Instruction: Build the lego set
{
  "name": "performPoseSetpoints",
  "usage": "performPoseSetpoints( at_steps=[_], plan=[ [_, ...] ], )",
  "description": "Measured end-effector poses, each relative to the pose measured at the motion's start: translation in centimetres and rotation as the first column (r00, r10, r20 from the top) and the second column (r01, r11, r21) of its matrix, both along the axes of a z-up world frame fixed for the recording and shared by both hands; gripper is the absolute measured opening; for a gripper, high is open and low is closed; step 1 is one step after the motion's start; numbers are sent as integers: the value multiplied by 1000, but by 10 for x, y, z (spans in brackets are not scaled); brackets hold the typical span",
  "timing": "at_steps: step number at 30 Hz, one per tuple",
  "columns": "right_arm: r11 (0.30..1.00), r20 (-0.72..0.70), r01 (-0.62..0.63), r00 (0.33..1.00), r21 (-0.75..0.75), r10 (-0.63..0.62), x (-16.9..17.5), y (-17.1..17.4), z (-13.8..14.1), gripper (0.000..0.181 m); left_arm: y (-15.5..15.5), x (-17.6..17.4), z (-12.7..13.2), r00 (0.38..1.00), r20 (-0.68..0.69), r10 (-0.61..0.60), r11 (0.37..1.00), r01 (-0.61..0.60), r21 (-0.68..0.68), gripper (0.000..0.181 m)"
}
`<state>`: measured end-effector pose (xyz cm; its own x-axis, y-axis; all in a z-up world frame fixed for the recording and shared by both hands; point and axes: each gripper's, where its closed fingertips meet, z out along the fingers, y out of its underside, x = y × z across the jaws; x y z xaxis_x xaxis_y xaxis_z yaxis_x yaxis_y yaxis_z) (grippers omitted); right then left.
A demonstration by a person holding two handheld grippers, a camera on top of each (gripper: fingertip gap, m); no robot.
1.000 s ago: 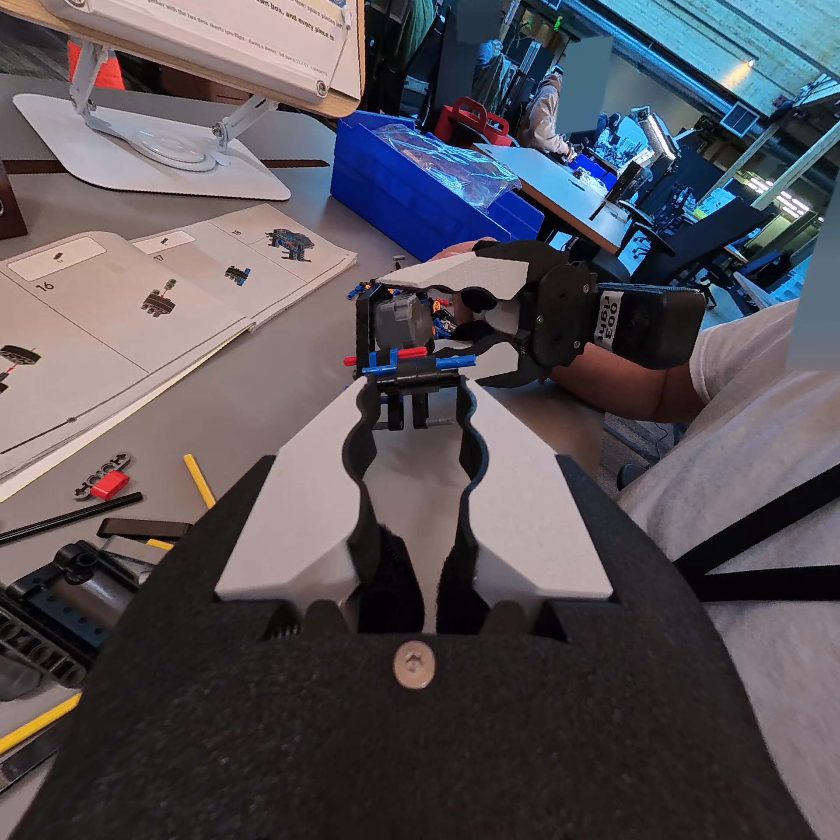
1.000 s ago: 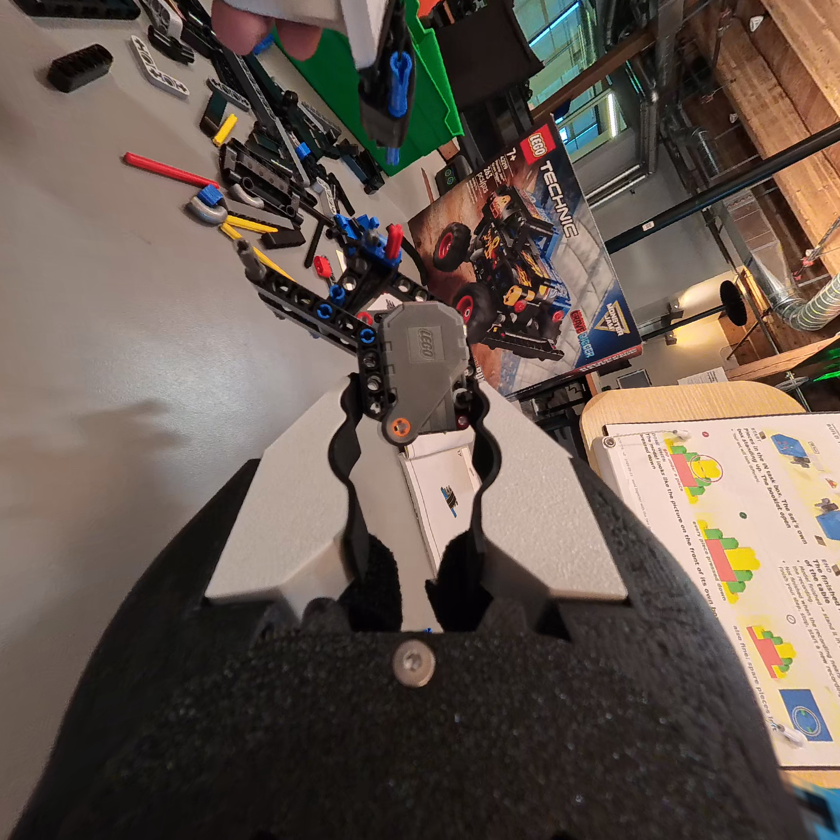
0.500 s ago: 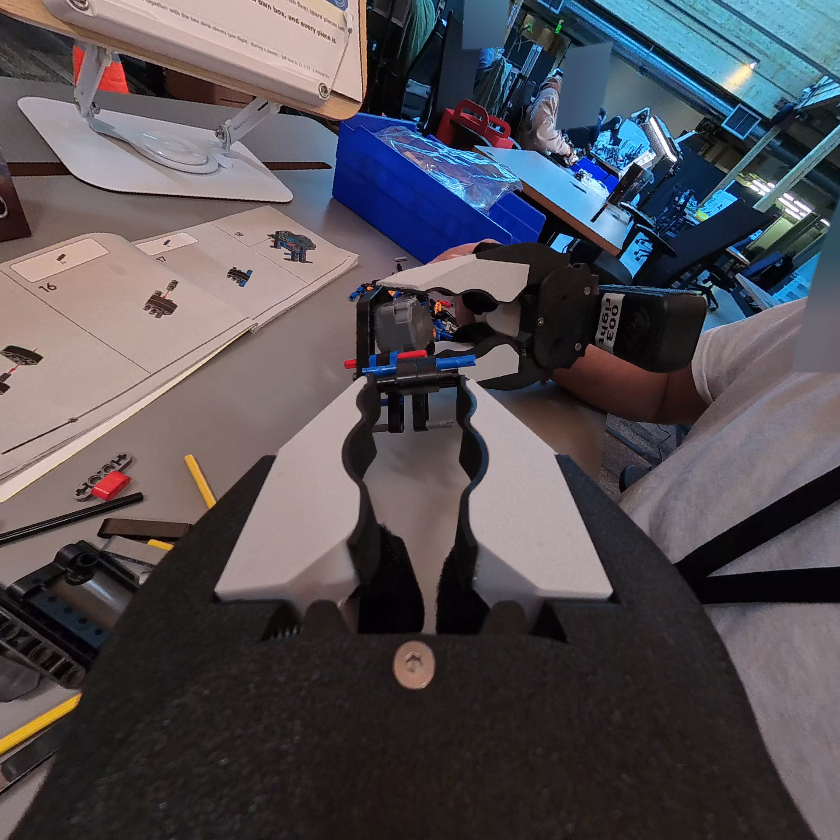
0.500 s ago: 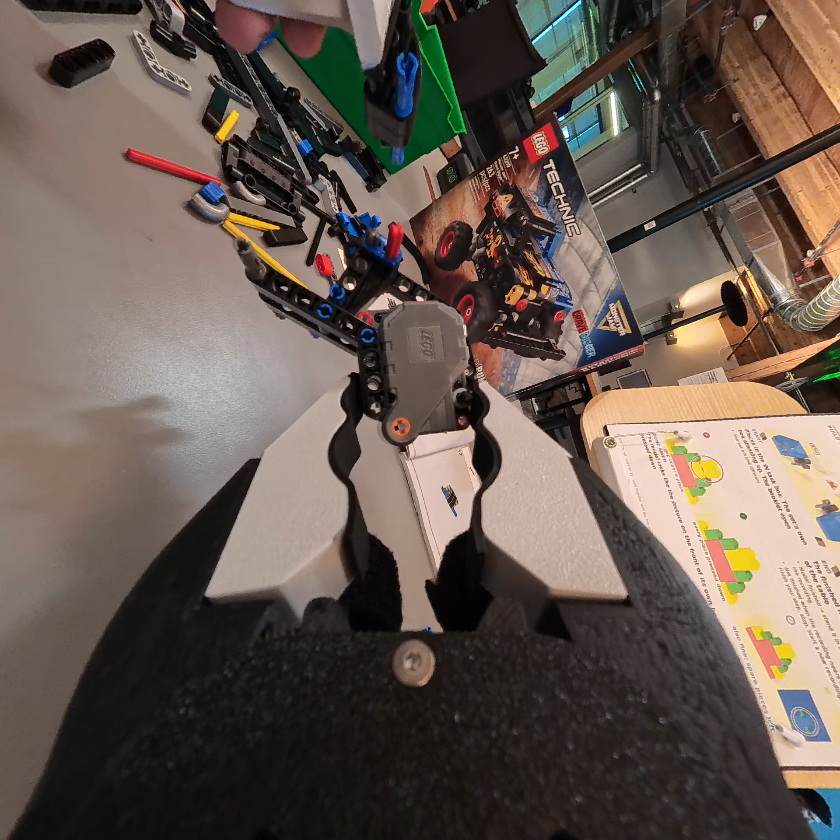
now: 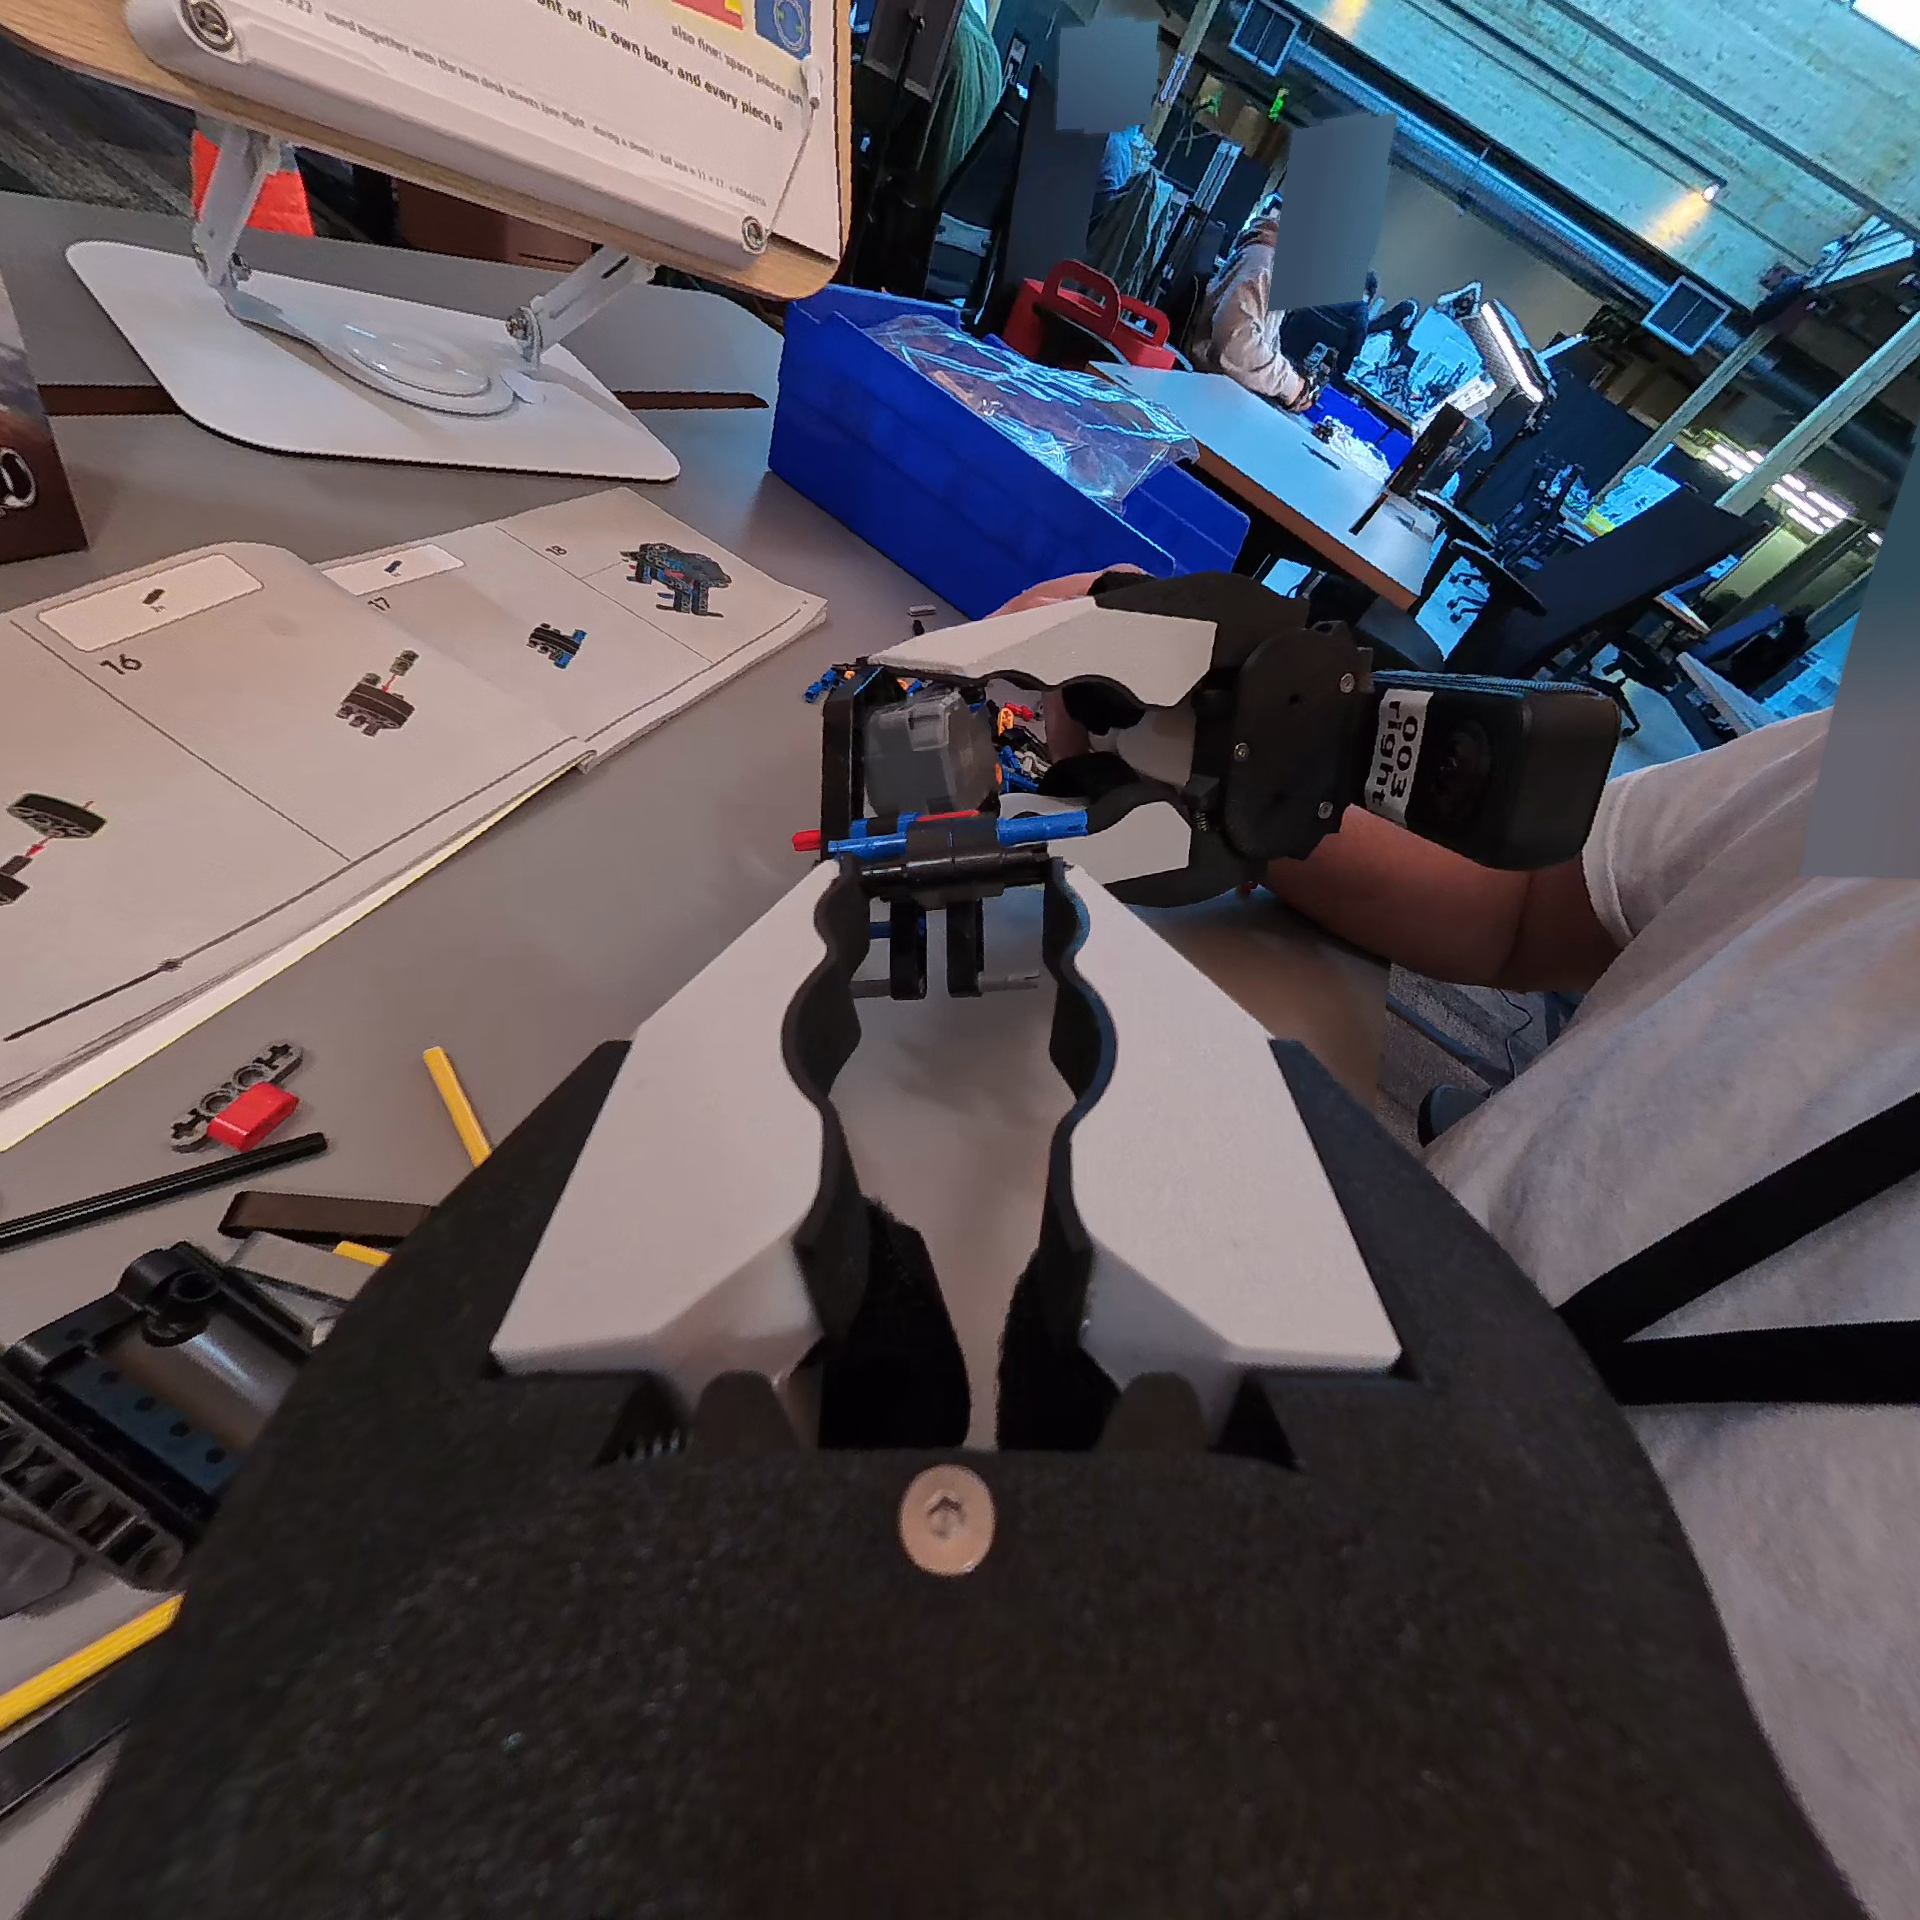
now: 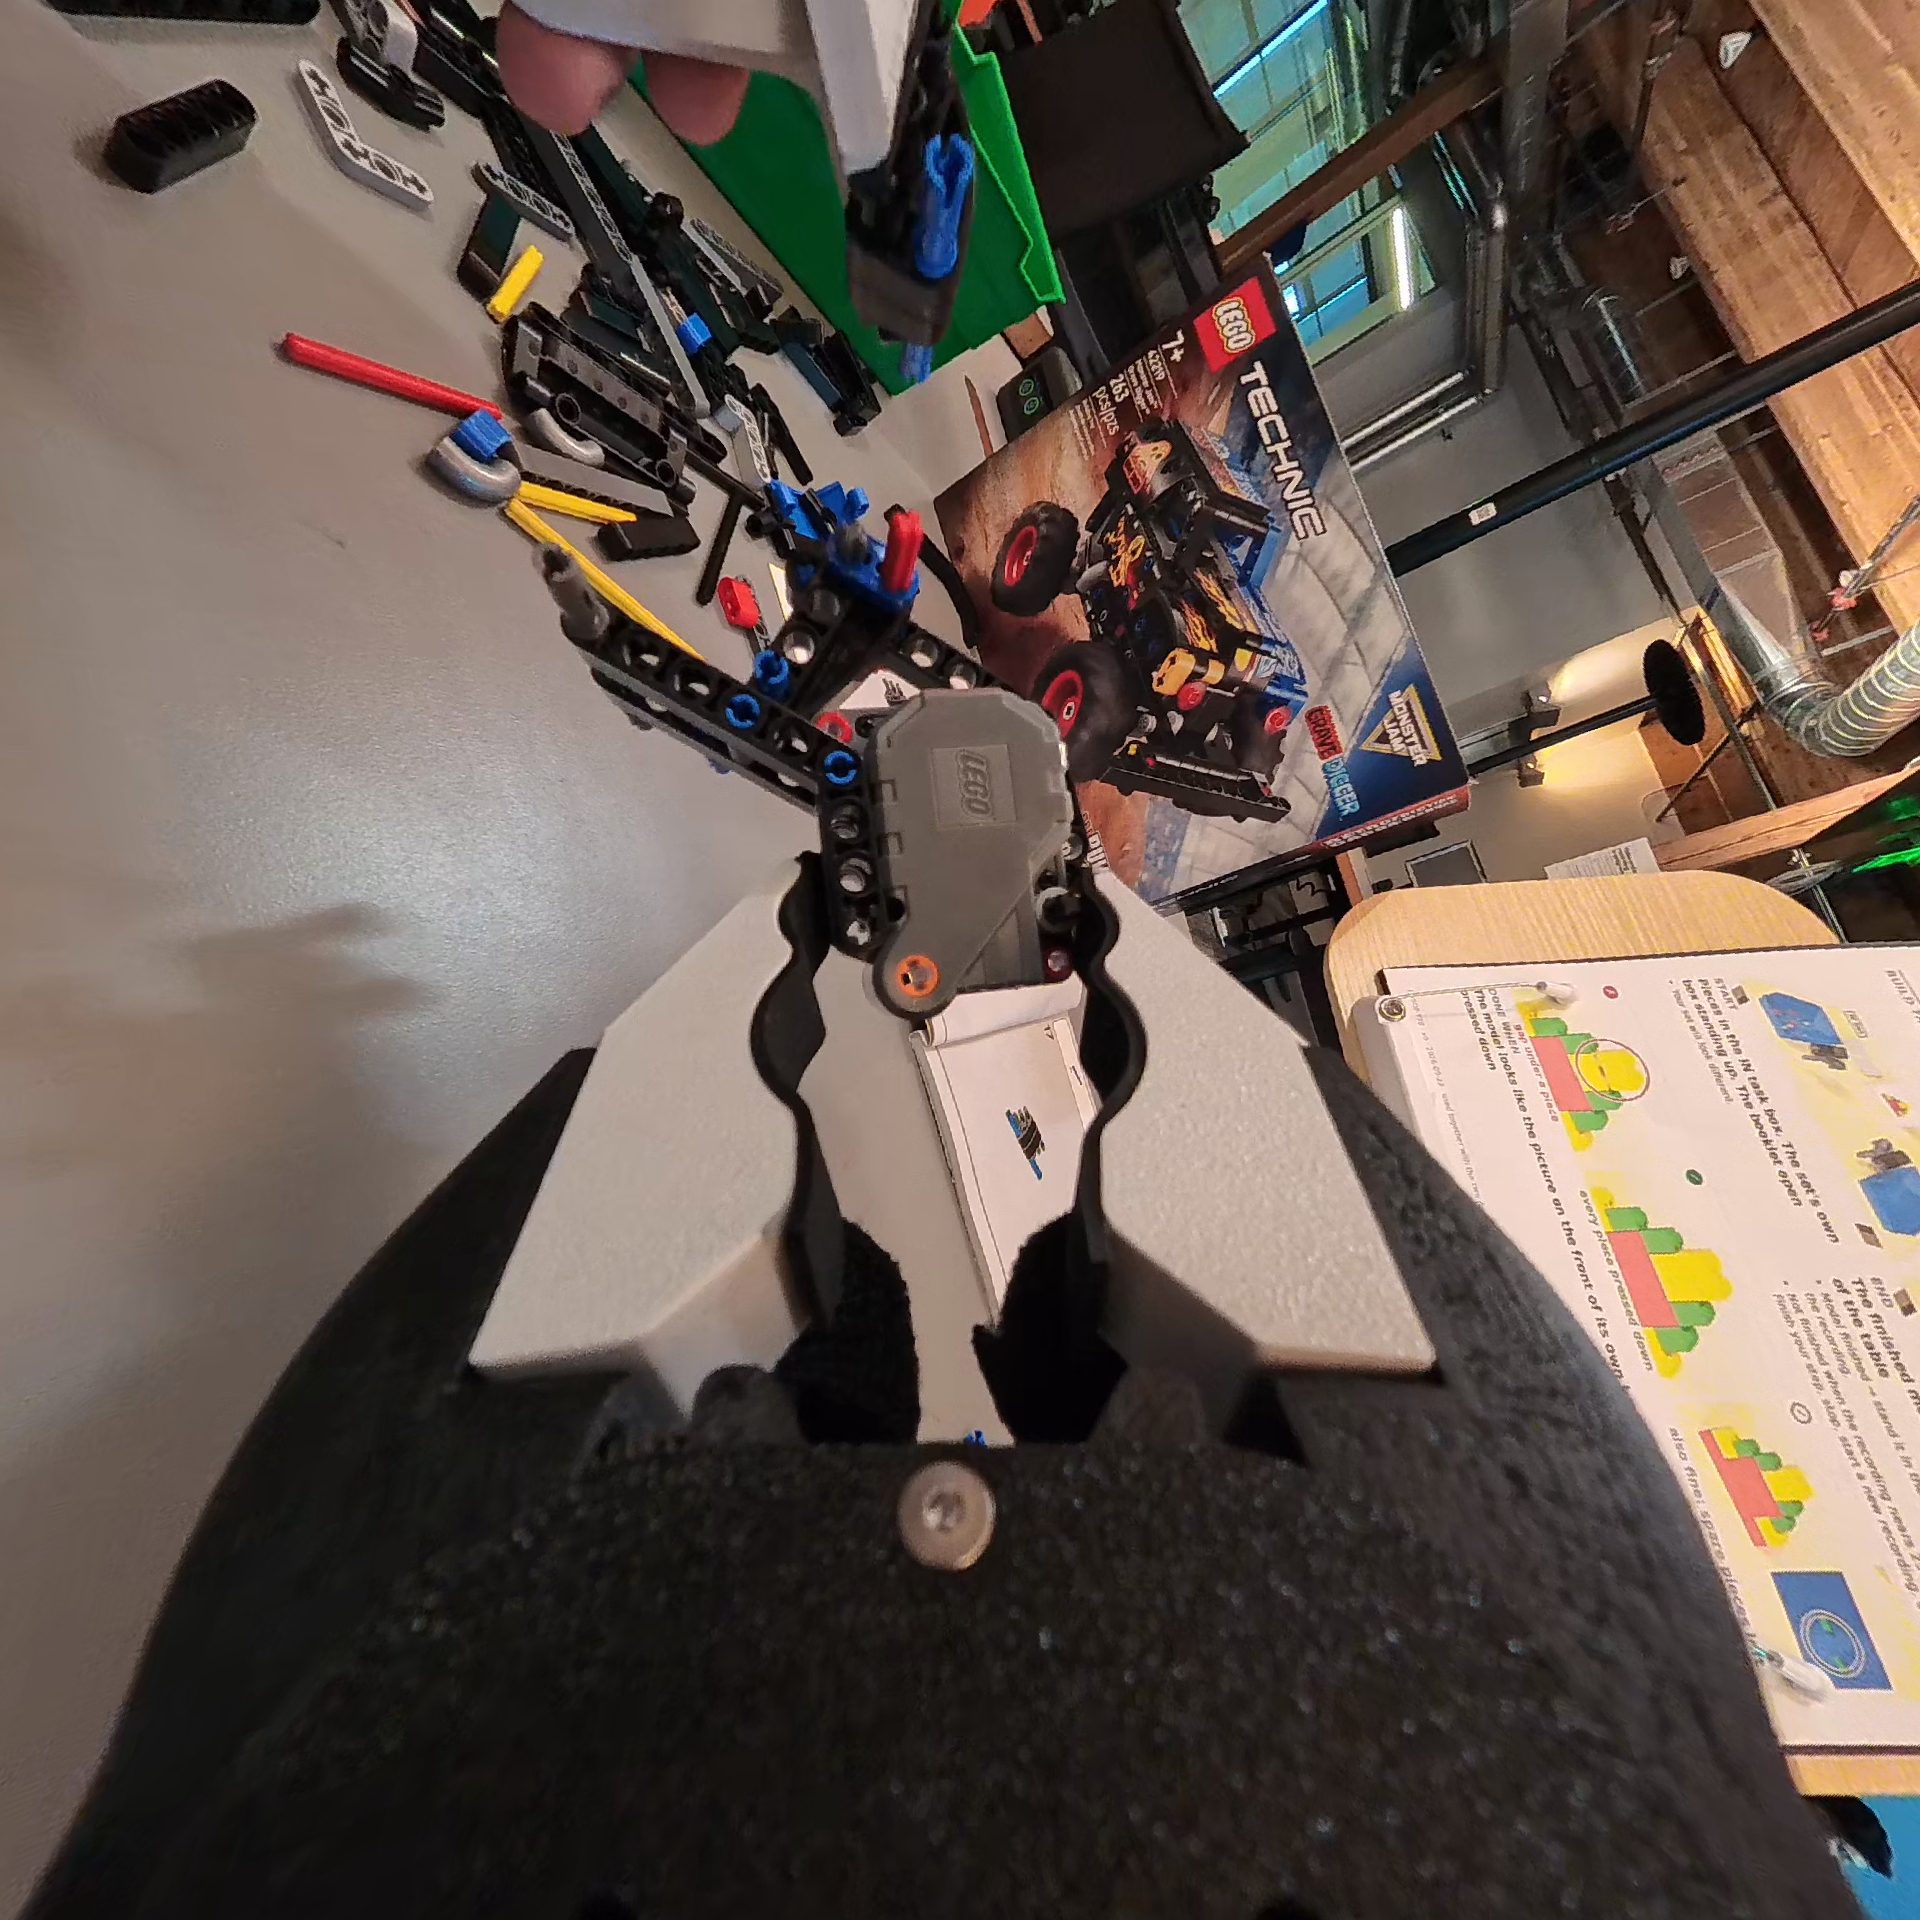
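Note:
My left gripper [image 5: 948, 883] is shut on a small black sub-assembly with a blue axle and a red pin [image 5: 940, 847]. Just beyond it, my right gripper [image 5: 966, 743] is turned on its side and shut on the model: a grey motor block [image 5: 920, 743] in a black beam frame. The sub-assembly sits against the frame's near lower edge. In the right wrist view my right gripper [image 6: 945, 904] clamps the grey motor block [image 6: 966, 821], with a black beam with blue pins [image 6: 727, 707] sticking out to the left. The left gripper [image 6: 894, 208] with its black-and-blue piece hangs at the top.
An open instruction booklet [image 5: 312, 727], a white stand with a sheet [image 5: 364, 343] and a blue bin [image 5: 935, 488] lie beyond. Loose parts sit at the left [image 5: 249, 1117]. The right wrist view shows the parts pile [image 6: 623, 364], the green bin [image 6: 790, 177] and the set box [image 6: 1195, 582]. Tip to tip, the grippers are about 9 cm apart.
Almost nothing has moved: both grippers keep their hold and stay close together. The left wrist view has tilted up slightly.

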<state>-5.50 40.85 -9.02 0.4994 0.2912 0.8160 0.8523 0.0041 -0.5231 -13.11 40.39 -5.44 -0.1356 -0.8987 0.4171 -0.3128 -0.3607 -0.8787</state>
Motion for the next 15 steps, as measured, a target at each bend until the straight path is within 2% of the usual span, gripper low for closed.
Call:
performPoseSetpoints(
  at_steps=[10, 15],
  plan=[
    [1000, 1, 0, 1000, -6, 0, 0, 0, -2, 46, 8, -2, -1, 999, 4, 36, 999, -36, -11, 31],
    [1000, -1, -6, 1000, -11, 6, -3, 0, -3, 46, 9, 13, 5, 998, 21, 56, 998, -55, -22, 31]
  ],
)
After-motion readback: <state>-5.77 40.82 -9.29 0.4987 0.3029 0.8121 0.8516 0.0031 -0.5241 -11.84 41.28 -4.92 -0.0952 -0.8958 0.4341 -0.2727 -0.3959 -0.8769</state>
